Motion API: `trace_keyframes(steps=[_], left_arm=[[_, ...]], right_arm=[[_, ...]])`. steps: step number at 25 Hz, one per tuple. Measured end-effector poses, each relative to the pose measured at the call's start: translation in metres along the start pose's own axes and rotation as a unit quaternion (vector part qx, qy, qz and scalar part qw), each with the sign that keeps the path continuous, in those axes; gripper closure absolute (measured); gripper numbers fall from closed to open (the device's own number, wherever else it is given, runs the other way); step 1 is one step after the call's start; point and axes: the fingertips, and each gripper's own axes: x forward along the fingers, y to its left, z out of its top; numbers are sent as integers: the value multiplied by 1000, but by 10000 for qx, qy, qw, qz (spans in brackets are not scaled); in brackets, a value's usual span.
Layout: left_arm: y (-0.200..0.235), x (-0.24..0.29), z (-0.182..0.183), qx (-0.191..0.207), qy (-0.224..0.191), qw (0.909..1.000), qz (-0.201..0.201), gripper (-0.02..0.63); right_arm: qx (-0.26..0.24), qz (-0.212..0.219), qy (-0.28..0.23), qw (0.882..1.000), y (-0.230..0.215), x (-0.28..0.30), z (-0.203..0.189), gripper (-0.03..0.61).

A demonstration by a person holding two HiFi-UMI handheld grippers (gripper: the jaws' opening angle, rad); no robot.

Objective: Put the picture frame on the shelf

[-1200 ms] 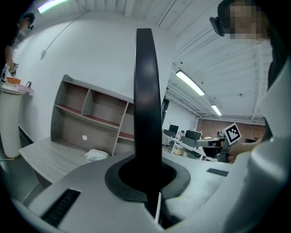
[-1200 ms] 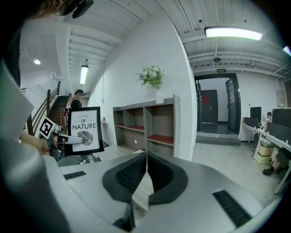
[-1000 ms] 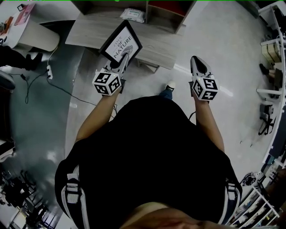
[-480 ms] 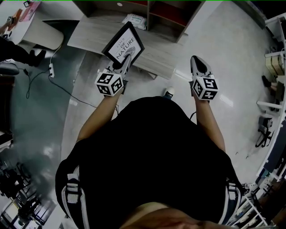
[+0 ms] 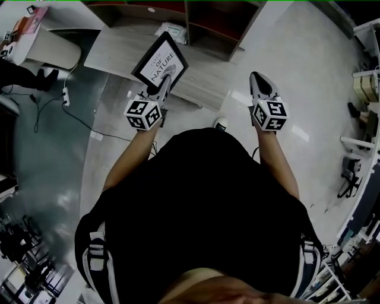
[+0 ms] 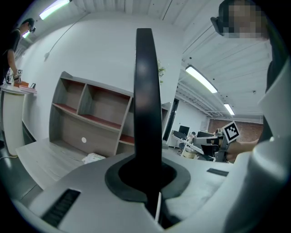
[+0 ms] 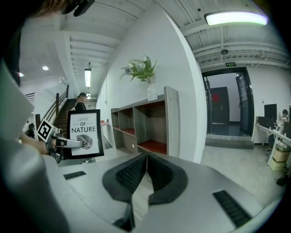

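— Pale polished floor (image 5: pixel 297 65) fills much of the head view. What stands on it?
— A low grey wood-grain bench (image 5: pixel 113 50) lies at the top. Behind it is a grey wooden shelf with red-brown boards (image 5: pixel 221 18). A flat white packet (image 5: pixel 171 29) rests on the bench close to the shelf.
— And the person?
— The person in a black top (image 5: pixel 202 208) holds both arms forward. The left gripper (image 5: pixel 165 77) is clenched on the lower edge of a black rectangular picture frame with a white printed sheet (image 5: pixel 159 58). Seen from above, it is over the bench, short of the shelf. The right gripper (image 5: pixel 257 77) is well apart to the right, over bare floor.
— What does the left gripper view give?
— The picture frame (image 6: pixel 146 91) shows edge-on, a dark upright bar pinched between the jaws of the left gripper (image 6: pixel 148 175). The shelf (image 6: pixel 91 116) stands ahead to the left, with the packet (image 6: pixel 93 158) on the bench (image 6: pixel 41 159) before it.
— And the right gripper view?
— The right gripper (image 7: pixel 144 173) has its jaws pressed together with nothing between them. To its left, the left gripper (image 7: pixel 68 143) holds the picture frame (image 7: pixel 84 132) upright, print facing the camera. The shelf (image 7: pixel 150 123) stands against a white wall, with a glass vase of green leafy stems (image 7: pixel 151 93) on top.
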Motion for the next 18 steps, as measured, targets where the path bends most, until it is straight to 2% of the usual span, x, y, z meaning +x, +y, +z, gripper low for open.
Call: trace_keyframes(steps=[18], left_arm=[[-17, 75, 13, -88, -50, 9993, 361, 586]], right_arm=[[-177, 555, 154, 9982, -65, 45, 9, 561]])
